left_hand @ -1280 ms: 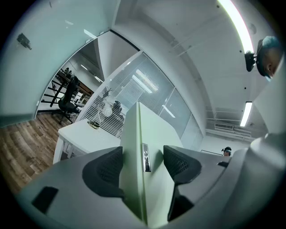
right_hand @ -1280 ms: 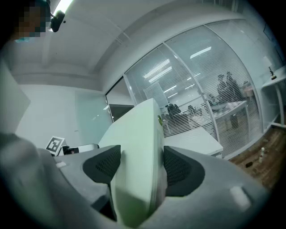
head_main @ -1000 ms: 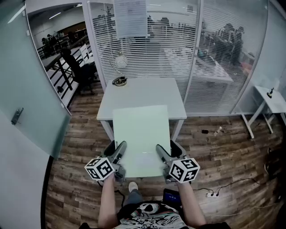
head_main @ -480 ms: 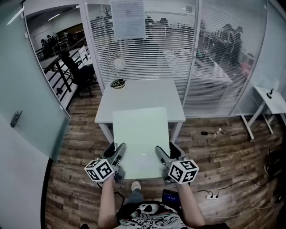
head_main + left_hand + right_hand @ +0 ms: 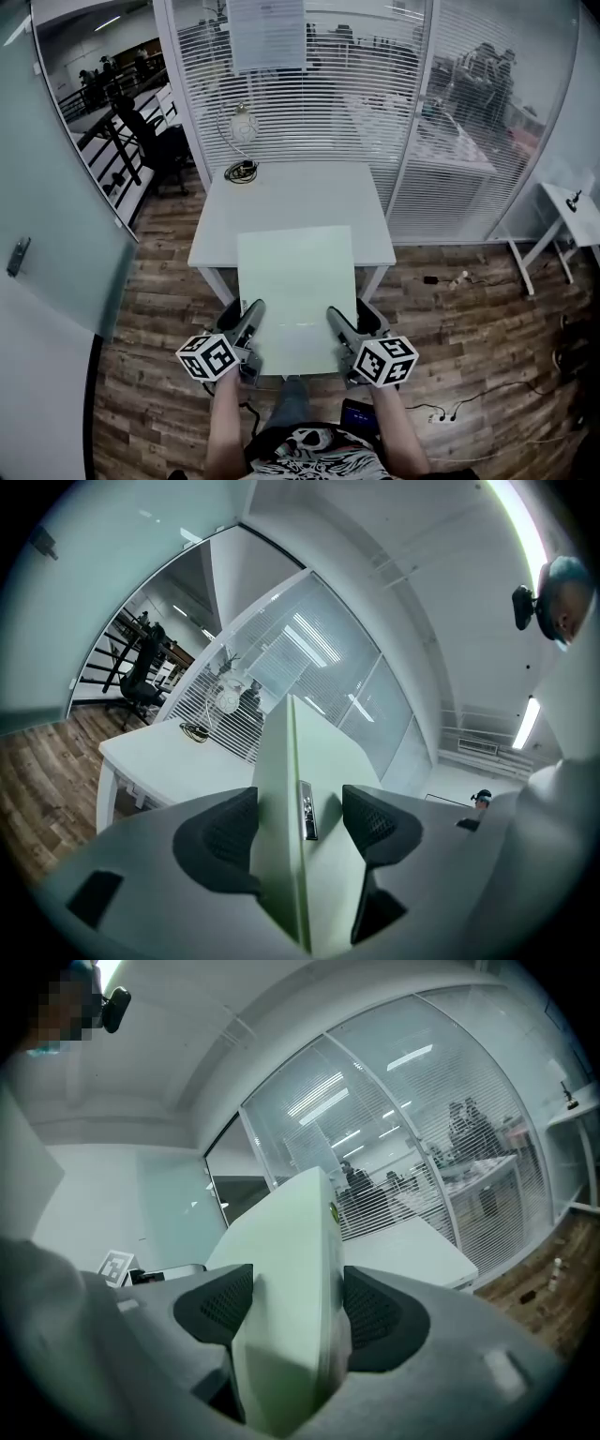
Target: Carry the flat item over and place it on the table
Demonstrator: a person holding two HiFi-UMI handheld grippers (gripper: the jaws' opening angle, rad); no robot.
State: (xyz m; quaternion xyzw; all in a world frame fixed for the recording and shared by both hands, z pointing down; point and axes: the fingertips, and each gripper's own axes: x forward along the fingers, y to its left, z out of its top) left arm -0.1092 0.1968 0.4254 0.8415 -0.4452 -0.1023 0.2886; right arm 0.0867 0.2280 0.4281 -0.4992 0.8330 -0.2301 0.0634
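Note:
A pale green flat board [image 5: 296, 291] hangs level in the air in front of me, its far edge over the near edge of the white table [image 5: 291, 197]. My left gripper [image 5: 251, 326] is shut on the board's near left edge, my right gripper [image 5: 337, 328] on its near right edge. In the left gripper view the board [image 5: 281, 789] stands edge-on between the black pads of the left gripper [image 5: 298, 822], with the table [image 5: 159, 757] beyond. In the right gripper view the board [image 5: 286, 1269] fills the gap of the right gripper [image 5: 298, 1307].
A coiled cable [image 5: 241, 171] and a small round lamp [image 5: 243, 122] sit at the table's far left corner. Glass walls with blinds [image 5: 309, 84] close the back. An office chair [image 5: 150, 141] stands at left, a small white side table [image 5: 572, 211] at right. Cables [image 5: 450, 278] lie on the wood floor.
I have come closer to the table: it looks larger and nearer, and the board's far edge reaches further over its near edge. Both grippers keep their hold.

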